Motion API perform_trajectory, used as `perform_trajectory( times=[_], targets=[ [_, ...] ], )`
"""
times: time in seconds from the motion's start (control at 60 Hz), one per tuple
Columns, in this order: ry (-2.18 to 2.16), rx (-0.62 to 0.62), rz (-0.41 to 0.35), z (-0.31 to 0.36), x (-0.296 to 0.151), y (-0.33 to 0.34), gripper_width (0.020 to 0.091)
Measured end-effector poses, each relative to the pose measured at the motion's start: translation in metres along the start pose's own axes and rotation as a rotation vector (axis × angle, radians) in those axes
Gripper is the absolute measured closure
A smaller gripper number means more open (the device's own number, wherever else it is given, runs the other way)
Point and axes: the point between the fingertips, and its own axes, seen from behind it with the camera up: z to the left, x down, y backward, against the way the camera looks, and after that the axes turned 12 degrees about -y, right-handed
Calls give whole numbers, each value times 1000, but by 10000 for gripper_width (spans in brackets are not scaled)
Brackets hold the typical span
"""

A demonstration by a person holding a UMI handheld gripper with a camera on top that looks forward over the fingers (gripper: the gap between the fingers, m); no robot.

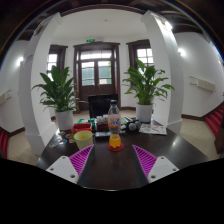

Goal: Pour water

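Only one view is given, taken from a camera mounted on the gripper [112,160] and aimed forward along its two fingers [80,160], which are seen at the bottom, spread apart. The dark table [110,172] is looked across from low and close above its surface, roughly level. A bottle [115,128] is framed straight ahead, beyond the fingertips. Farther off, two potted plants [58,92] and a double door [97,72] on the far wall are faced. A wide sweep of the room is taken in.

Dim room, backlit by windows [97,70]; fisheye edge warp.
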Motion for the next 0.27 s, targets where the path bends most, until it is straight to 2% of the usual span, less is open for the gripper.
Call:
perform_trajectory(
  times=[0.267],
  targets=[
    [6,-13,-39,6,-13,22,370]
  ],
)
